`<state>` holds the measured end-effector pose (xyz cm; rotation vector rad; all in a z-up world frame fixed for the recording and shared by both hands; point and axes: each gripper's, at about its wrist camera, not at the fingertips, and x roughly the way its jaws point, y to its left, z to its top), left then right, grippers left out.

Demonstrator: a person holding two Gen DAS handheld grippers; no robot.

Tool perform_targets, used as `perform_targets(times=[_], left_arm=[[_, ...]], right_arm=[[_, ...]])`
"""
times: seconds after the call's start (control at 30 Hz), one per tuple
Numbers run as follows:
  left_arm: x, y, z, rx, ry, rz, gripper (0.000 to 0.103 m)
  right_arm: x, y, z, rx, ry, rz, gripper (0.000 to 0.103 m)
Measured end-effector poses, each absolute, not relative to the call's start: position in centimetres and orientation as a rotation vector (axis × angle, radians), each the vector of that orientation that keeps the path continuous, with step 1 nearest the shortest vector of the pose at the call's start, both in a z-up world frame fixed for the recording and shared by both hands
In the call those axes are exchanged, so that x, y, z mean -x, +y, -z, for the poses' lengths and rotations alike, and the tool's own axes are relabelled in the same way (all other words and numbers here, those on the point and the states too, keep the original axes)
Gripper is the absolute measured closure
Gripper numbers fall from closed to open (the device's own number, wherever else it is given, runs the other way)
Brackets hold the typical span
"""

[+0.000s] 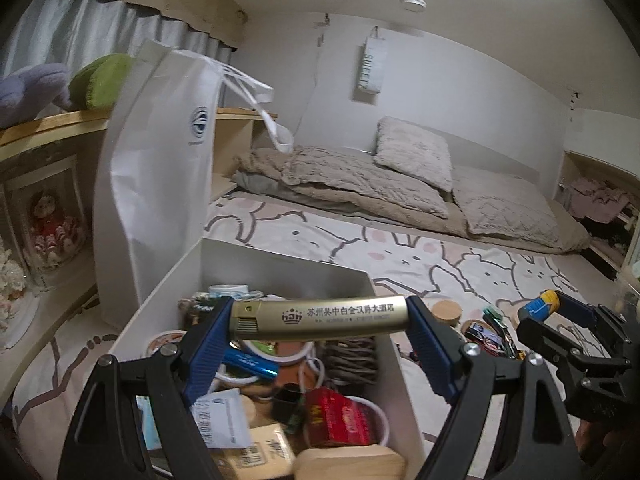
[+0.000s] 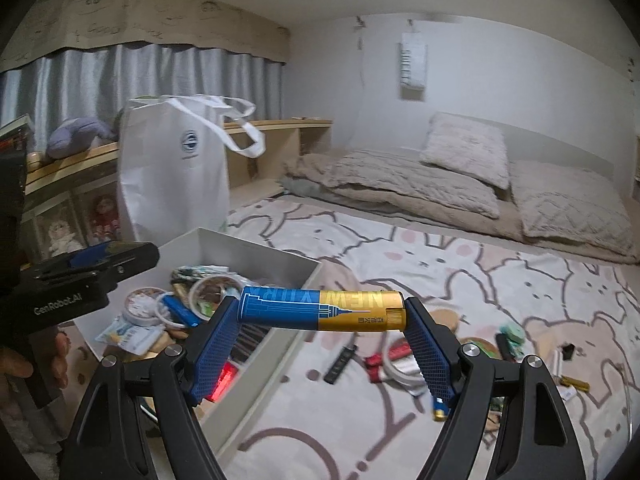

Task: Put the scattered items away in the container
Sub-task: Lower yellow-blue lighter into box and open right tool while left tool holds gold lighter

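While the left wrist view looks over the white box [image 1: 256, 264] in the lower middle of the frame, the left gripper [image 1: 319, 320] holds a gold lighter [image 1: 319, 318] lengthwise, its two ends pressed between the blue pads [image 1: 208, 340], so the fingers stand wide. The lighter hangs above the box opening. Inside the box lie many small things: a blue lighter [image 1: 250, 362], a red pack [image 1: 340, 416], tape rings and papers, but the gripper arms cover much of them and I cannot name all. At the right edge the right gripper [image 1: 548, 306] appears, partly cut off, with a blue and yellow tip showing. A white paper bag [image 1: 160, 168] stands behind the box at the left.

From the right wrist view, the right gripper [image 2: 322, 312] clamps a blue and gold lighter [image 2: 322, 310] end to end, fingers wide, above the bed sheet [image 2: 460, 264] just right of the box [image 2: 240, 248]. Scattered items [image 2: 380, 360] remain on the sheet at the lower right; they are small and blurred. The left gripper [image 2: 116, 256] enters from the left edge, its fingers mostly hidden, with part of a hand [image 2: 44, 360] below it.
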<state>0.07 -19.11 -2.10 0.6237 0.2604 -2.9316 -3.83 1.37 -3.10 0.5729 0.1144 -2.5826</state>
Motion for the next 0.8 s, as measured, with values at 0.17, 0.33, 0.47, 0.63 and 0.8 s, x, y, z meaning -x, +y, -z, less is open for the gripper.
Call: perform_targets(times=[0.17,0.33,0.47,0.63,0.8], left_arm=[[0.0,-21.3,2.4,-0.618,0.277,2.871,0.019],[0.0,-23.3,3.1,-0.628,0.329,2.822,0.019],[0.2,-24.3,3.5,-0.638,0.361,2.804,0.019],[0.4,-24.8,3.9,-0.649,0.373,2.797,0.019],[0.7,-25.1,4.3,-0.665,0.378,2.79,0.019]], right_arm=[[4.1,-0.9,3.0,-0.589,0.115,2.496,0.022],[4.3,-3.5,3.5,-0.632,0.144,2.387,0.022],[4.5,-5.9,4.3,-0.653,0.307,2.302,0.022],[4.5,-8.9,5.6,-0.661,0.615,2.19,0.022],[5.1,-10.6,7.2,-0.719,0.828,2.031,0.022]])
